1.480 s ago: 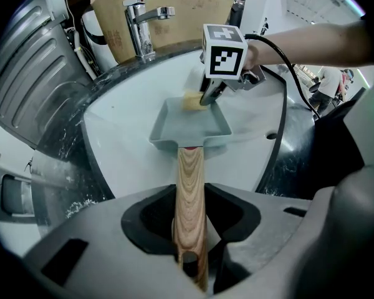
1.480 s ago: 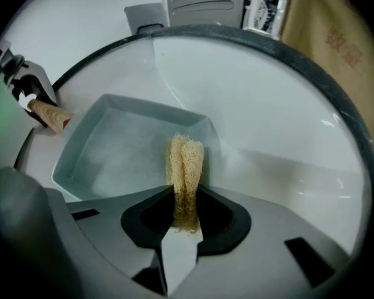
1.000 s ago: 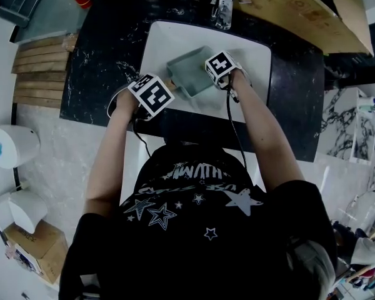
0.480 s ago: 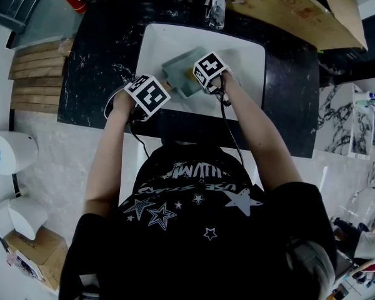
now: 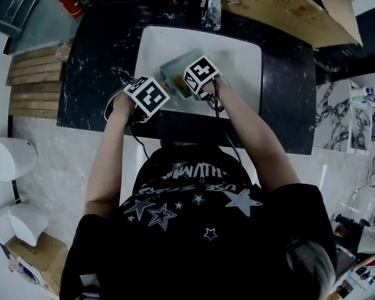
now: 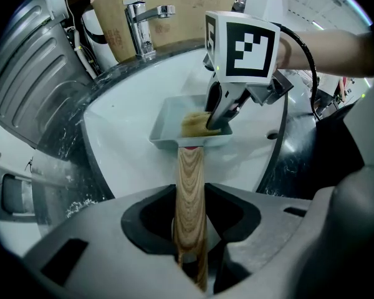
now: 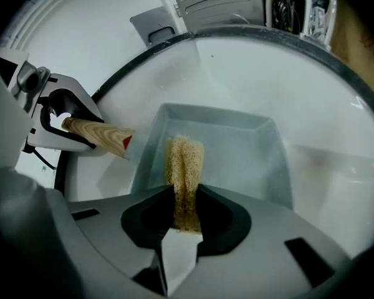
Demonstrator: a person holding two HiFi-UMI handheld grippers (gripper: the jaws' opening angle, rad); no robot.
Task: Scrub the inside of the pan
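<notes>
A pale green rectangular pan with a wooden handle lies in the white sink. My left gripper is shut on the handle and points steeply down; in the head view its marker cube sits at the sink's near left rim. My right gripper is shut on a tan fibrous scrubber. The scrubber's tip presses on the pan floor near the handle end. From the left gripper view, the right gripper stands over the scrubber inside the pan.
A chrome faucet rises behind the sink, on a black marble counter. A clear bottle and a cardboard box stand at the back. A grey ribbed rack is left of the sink.
My right gripper has slid left across the pan with the scrubber, toward the handle end. The left gripper and the handle have kept still.
</notes>
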